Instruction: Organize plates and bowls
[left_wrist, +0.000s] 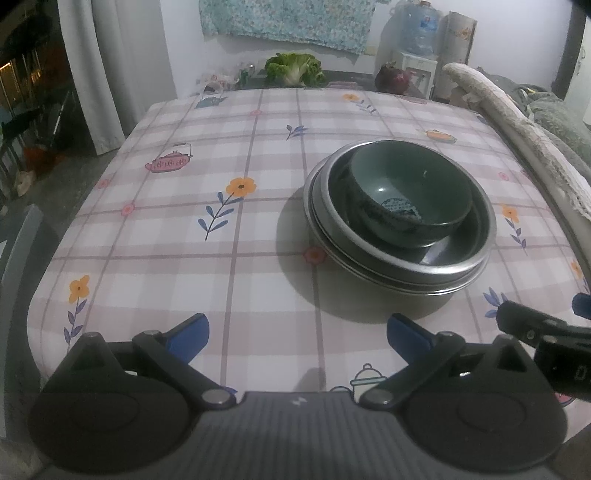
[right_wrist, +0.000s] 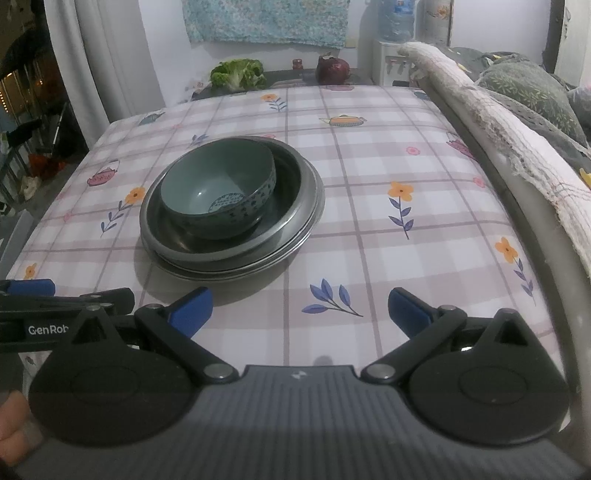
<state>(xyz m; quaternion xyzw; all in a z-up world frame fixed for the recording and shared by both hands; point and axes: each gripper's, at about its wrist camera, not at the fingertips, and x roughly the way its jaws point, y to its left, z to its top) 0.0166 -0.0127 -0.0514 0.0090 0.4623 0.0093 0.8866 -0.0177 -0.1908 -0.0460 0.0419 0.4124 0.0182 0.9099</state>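
Tools (left_wrist: 297, 338) (right_wrist: 300, 312) spread; bowl (left_wrist: 406, 192) ahead, apart.

1. Bowl (right_wrist: 218, 195): grey-green inside, dark blue speckled pattern outside, blue patterned disc at its bottom.
2. Plates (right_wrist: 295, 206): plain silver-grey metal.
3. Tablecloth (right_wrist: 369, 206): pink-white check; orange flowers, blue leaves, pink teapots.
4. Finger pads (right_wrist: 192, 306): blue, on black linkages.
5. Wall cloth (right_wrist: 266, 22) at 12 o'clock: pale blue floral.
6. Leafy vegetable (right_wrist: 238, 74): green.

Left gripper (left_wrist: 297, 338) hangs low, jaws wide apart. Right gripper (right_wrist: 300, 312) sits beside it, equally spread, both empty
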